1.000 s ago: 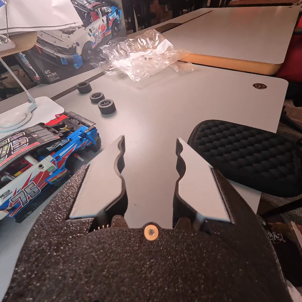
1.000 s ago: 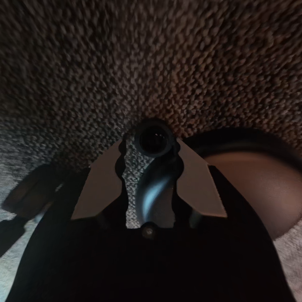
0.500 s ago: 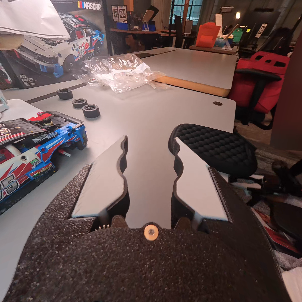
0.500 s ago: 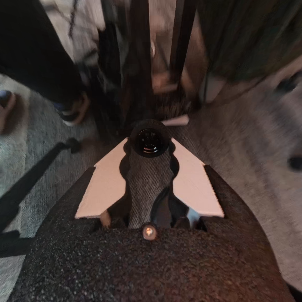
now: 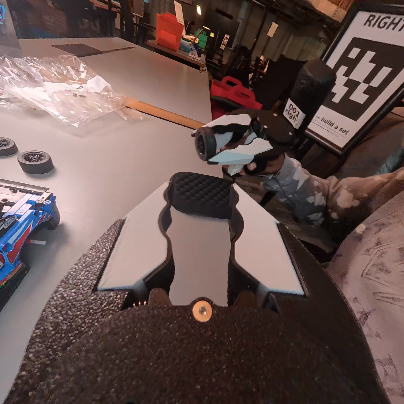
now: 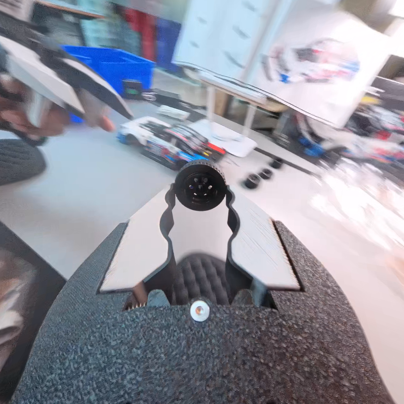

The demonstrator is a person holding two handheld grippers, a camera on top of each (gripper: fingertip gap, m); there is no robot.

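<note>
My right gripper [image 6: 200,190] is shut on a small black toy wheel [image 6: 200,184], held at its fingertips above the table's right edge. In the left wrist view the right gripper [image 5: 209,143] shows with the wheel [image 5: 204,144] at the table's corner. My left gripper [image 5: 200,190] is open and empty, low over the grey table [image 5: 131,153], and it also shows in the right wrist view [image 6: 105,102]. A blue, white and red brick-built race car [image 5: 24,220] sits at the left, also in the right wrist view [image 6: 172,144]. Loose black wheels [image 5: 35,161] lie on the table.
A black quilted pad [image 5: 201,199] hangs over the table's near right edge. Crumpled clear plastic bags [image 5: 54,87] lie at the back left. A black-and-white marker board [image 5: 358,72] stands at the right. A person's patterned sleeve [image 5: 328,196] is at the right.
My right gripper has risen from the carpet floor to table height with the wheel in it. My left gripper has swung right, so the car has slid to the left edge.
</note>
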